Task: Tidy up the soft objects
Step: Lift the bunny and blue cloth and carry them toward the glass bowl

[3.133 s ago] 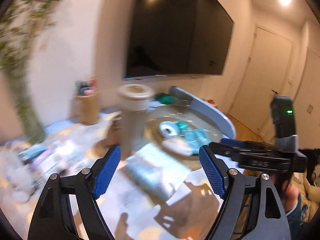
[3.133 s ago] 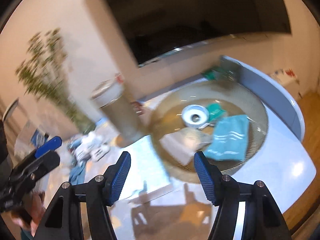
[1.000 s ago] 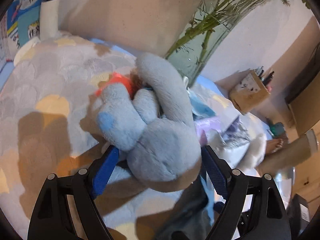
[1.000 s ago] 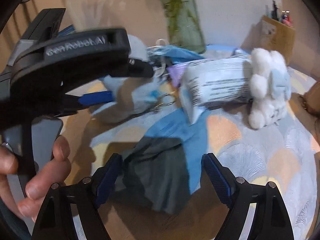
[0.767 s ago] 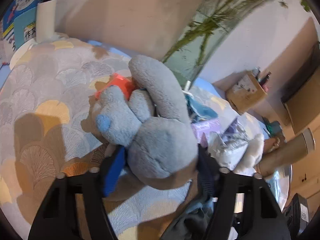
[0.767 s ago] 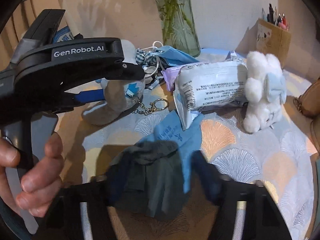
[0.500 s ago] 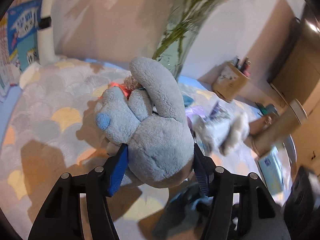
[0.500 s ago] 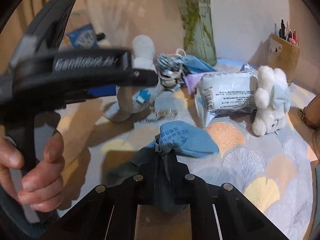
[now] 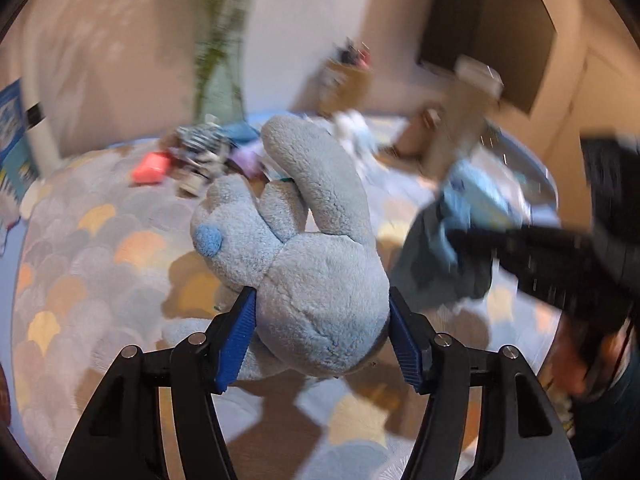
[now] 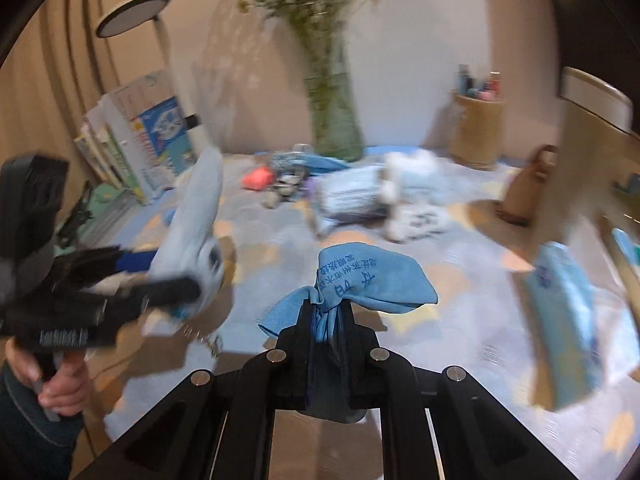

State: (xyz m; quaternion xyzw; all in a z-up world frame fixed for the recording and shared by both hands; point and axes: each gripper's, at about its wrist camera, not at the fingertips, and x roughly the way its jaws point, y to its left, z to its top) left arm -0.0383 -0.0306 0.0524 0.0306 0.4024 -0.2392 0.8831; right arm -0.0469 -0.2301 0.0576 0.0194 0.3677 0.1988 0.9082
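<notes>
Above the scallop-patterned tablecloth (image 9: 92, 248), the left gripper (image 9: 320, 336) is clasping a grey-blue plush rabbit (image 9: 304, 248) by its head, the blue pads (image 9: 236, 336) pressing into the fur on both sides after the jaws have just eased slightly wider around it. Its ears are pointing up and away, and the toy is hanging clear of the cloth with bare fabric beneath and to the left. To the right, the right gripper (image 10: 326, 320) is clenching a blue cloth (image 10: 372, 280) bunched with darker fabric, the jaws fully closed on it; the cloth is flopping rightward above an open stretch of table. Further back, a clutter is lying across the middle: a pink item (image 10: 258, 178), a white plush toy (image 10: 412, 184) just beside a wipes packet (image 10: 348, 196), and a blurred tangle of small things. Behind them a glass vase (image 10: 334, 120) of green stems is standing by the wall, a pen holder (image 10: 478, 128) to its right, books (image 10: 136, 136) leaning at the left. A person's hand (image 10: 60, 380) is gripping the left gripper's handle.
</notes>
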